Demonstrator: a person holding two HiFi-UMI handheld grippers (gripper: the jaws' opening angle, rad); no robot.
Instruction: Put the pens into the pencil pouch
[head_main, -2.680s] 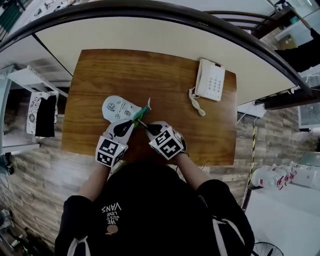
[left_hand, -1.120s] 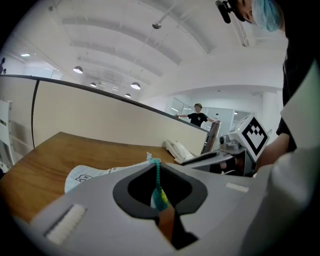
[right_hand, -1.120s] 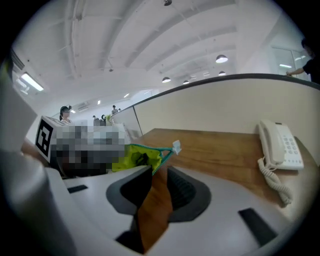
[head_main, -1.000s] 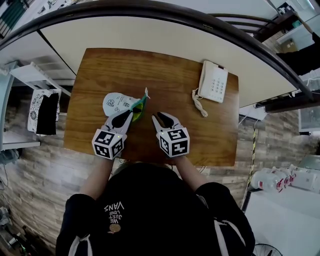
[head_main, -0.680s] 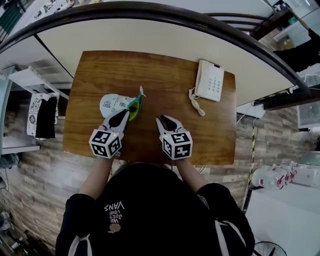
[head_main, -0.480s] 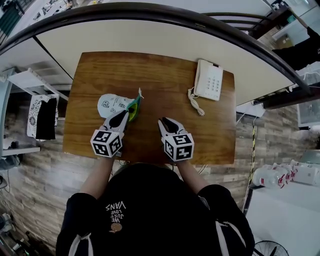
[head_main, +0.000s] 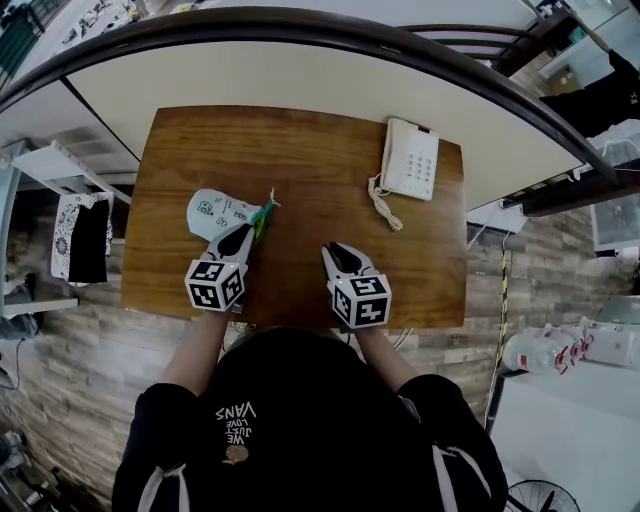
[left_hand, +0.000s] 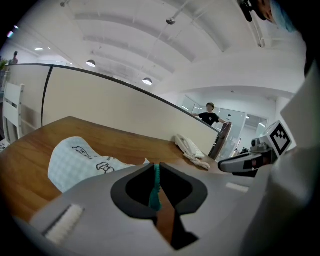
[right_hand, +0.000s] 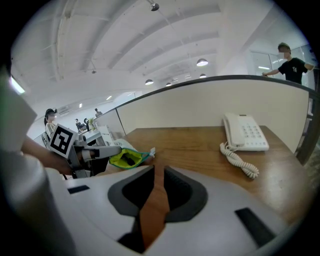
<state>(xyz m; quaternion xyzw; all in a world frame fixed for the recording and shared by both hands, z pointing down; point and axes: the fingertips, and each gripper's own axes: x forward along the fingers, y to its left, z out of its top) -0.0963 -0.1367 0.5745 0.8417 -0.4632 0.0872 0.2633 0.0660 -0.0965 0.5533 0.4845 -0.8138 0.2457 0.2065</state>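
In your head view, the pencil pouch (head_main: 222, 212) lies left of centre on the table (head_main: 300, 150). Its long axis runs crosswise and its mouth points toward the middle.

In your left gripper view, the left gripper (left_hand: 156, 172) pinches the pouch's teal rim.

In your right gripper view, the right gripper (right_hand: 156, 172) is empty and has just been narrowing (a slim gap remains). What is inside the pouch is too dark to tell.

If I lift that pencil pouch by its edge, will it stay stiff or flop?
Probably floppy: the pencil pouch looks like soft fabric, its mouth gaping where the left gripper pinches it. Lying flat, it likely won't roll.
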